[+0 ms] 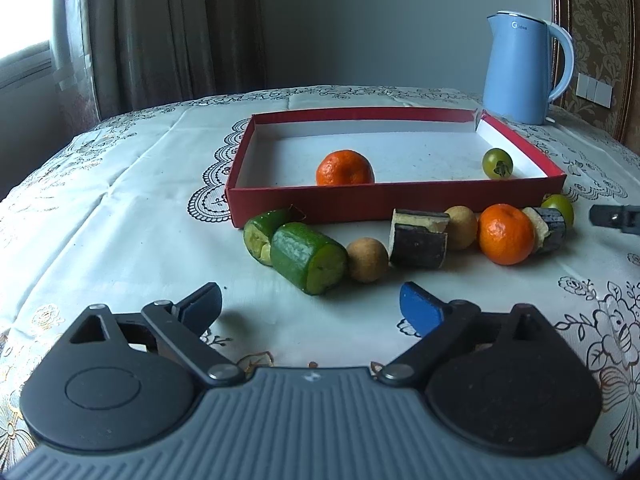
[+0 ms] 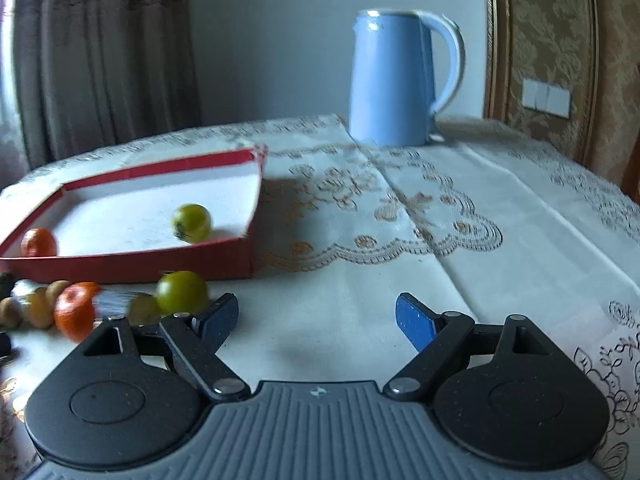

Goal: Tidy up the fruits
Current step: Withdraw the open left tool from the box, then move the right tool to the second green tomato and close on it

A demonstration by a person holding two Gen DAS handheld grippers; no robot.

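A red box [image 1: 384, 202] with a white inside holds a mandarin [image 1: 345, 168] and a green tomato [image 1: 497, 163]. In front of it on the cloth lie two cucumber pieces [image 1: 308, 258], two longans [image 1: 367, 260], eggplant pieces [image 1: 418, 238], a second mandarin [image 1: 506, 233] and a second green tomato [image 1: 558, 207]. My left gripper [image 1: 310, 308] is open and empty, just short of the cucumber. My right gripper [image 2: 316, 318] is open and empty, right of the fruit row; a green tomato [image 2: 182, 292] lies by its left finger. The box [image 2: 132, 266] also shows there.
A blue kettle [image 1: 522, 66] stands behind the box at the back right, also in the right wrist view [image 2: 394, 78]. A lace cloth [image 1: 120, 220] covers the table. Curtains and a wall lie behind. The right gripper's tip [image 1: 616, 218] shows at the left view's right edge.
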